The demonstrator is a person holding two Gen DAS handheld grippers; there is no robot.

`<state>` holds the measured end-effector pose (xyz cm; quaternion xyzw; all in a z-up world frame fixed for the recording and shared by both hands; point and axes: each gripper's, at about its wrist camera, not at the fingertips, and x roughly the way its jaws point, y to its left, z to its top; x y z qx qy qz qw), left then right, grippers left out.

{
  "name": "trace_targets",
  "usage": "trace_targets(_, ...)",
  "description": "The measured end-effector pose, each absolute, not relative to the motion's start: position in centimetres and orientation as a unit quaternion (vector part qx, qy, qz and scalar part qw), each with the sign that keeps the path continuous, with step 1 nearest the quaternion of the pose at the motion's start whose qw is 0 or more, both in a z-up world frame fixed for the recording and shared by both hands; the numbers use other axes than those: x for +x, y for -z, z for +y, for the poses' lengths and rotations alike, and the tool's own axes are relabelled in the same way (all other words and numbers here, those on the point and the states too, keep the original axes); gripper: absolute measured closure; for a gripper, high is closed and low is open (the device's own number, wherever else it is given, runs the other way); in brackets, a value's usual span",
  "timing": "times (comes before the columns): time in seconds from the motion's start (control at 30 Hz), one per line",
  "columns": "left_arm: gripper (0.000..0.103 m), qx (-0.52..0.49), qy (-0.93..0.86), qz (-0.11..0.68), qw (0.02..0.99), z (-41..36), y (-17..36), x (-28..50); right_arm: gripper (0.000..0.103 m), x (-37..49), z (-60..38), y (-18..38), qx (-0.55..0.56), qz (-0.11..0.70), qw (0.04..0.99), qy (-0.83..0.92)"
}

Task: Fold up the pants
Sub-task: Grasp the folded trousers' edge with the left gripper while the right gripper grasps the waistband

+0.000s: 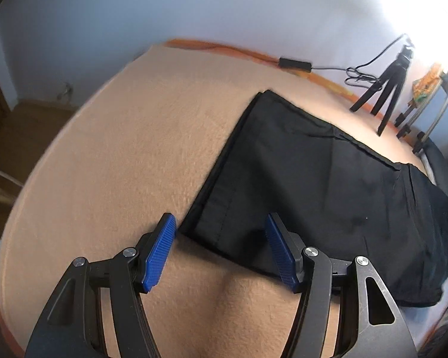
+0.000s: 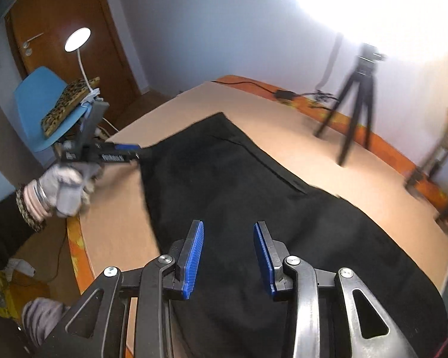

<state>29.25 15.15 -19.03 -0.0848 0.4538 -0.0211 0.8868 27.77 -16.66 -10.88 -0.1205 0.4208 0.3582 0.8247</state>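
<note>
Black pants (image 1: pixel 313 185) lie folded lengthwise on a beige blanket (image 1: pixel 128 149). In the left wrist view my left gripper (image 1: pixel 219 223) hovers open over the pants' near hem corner, one blue pad over the blanket and the other over the cloth, gripping nothing. The right wrist view shows my right gripper (image 2: pixel 228 226) open above the wide part of the pants (image 2: pixel 224 179), with nothing between its pads. It also shows the left gripper (image 2: pixel 134 150) at the pants' far left corner, held by a gloved hand (image 2: pixel 65 188).
A black tripod (image 2: pixel 355 104) stands on the far side of the blanket beside a power adapter (image 2: pixel 285 94) and its cable. A blue chair (image 2: pixel 44 104) with a spotted cushion and a lamp (image 2: pixel 77 38) stand beyond the left edge. An orange border (image 2: pixel 77 256) marks the edge.
</note>
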Motion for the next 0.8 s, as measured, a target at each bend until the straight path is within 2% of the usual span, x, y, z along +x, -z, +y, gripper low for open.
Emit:
trace_targets(0.07, 0.042, -0.068, 0.016, 0.443, 0.894, 14.8, 19.2, 28.8, 0.067, 28.6, -14.6, 10.9, -0.117, 0.424, 0.821, -0.365)
trace_targets(0.1, 0.047, -0.065, 0.013, 0.436, 0.898, 14.6, 19.4, 28.6, 0.067, 29.0, -13.9, 11.0, -0.114, 0.426, 0.819, -0.367)
trace_targets(0.23, 0.089, -0.103, 0.015, 0.418, 0.902, 15.8, 19.4, 28.3, 0.065, 31.6, -10.3, 11.5, -0.087, 0.443, 0.813, -0.367)
trace_targets(0.33, 0.093, -0.121, 0.033, 0.404, 0.906, 16.0, 19.1, 28.1, 0.055, 34.1, -7.4, 12.0, -0.059, 0.463, 0.808, -0.359)
trace_targets(0.37, 0.093, -0.118, 0.037, 0.401, 0.908, 15.7, 19.0, 28.1, 0.043, 34.8, -6.5, 12.1, -0.049, 0.466, 0.807, -0.359)
trace_targets(0.43, 0.094, -0.109, 0.047, 0.39, 0.913, 15.3, 18.7, 27.8, 0.039, 36.2, -4.3, 12.5, -0.038, 0.477, 0.8, -0.362)
trace_targets(0.8, 0.094, -0.093, 0.092, 0.375, 0.918, 13.9, 17.9, 27.2, 0.039, 42.3, 8.0, 18.7, -0.051, 0.55, 0.769, -0.323)
